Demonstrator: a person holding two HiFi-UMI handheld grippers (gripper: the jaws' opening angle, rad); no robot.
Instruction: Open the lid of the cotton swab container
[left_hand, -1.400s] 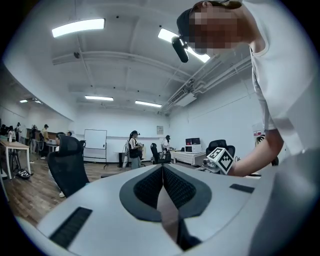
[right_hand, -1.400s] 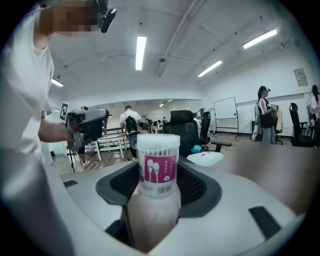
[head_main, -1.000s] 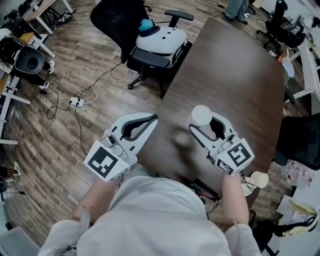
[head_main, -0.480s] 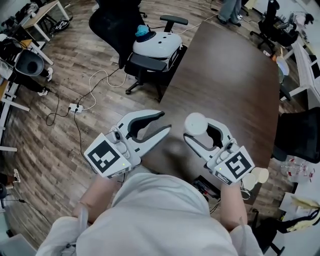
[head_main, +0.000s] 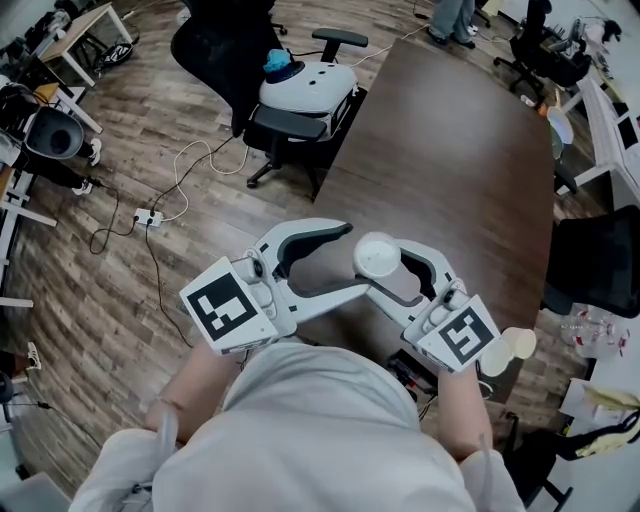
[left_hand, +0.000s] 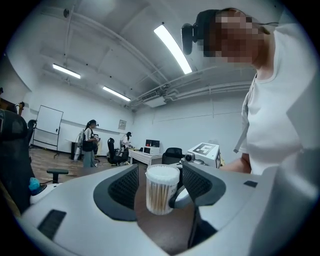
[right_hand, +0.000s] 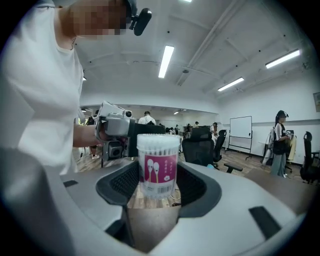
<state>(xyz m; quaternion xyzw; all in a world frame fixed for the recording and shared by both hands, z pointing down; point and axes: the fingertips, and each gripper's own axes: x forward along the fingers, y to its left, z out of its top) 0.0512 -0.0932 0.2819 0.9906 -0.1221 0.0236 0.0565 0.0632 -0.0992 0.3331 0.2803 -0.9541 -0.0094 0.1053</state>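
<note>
1. Item: cotton swab container (right_hand: 159, 167), a clear round tub packed with upright swabs (left_hand: 159, 197). It carried a magenta label (right_hand: 159, 170) and a pale lid (head_main: 378, 256), which was on.
2. Location: we found it upright and held up over the near end of the dark tabletop (head_main: 470, 150), close in front of the person.
3. Right claw (right_hand: 159, 186): clenched on the tub's body, with a ribbed pad against each side at label height.
4. Left claw (left_hand: 159, 187): released, its jaws having just been opening. The tub stood between them near their tips, and neither pad pressed on it.
5. Weight: we judged it light, so one claw should carry it without strain.
6. Wall: thin and stiff, we judged, though it might flex or crack under a hard squeeze. Moderate pressure would suit it.
7. Surface: smooth plastic, likely slippery, and the label band probably gave the better purchase.
8. Hold points: we judged the body best kept low in the right claw. The left claw should take the lid by its rim, above the label.
9. Hazard: a press-fit lid may come free suddenly, so we would keep the tub upright or the swabs could spill.
</note>
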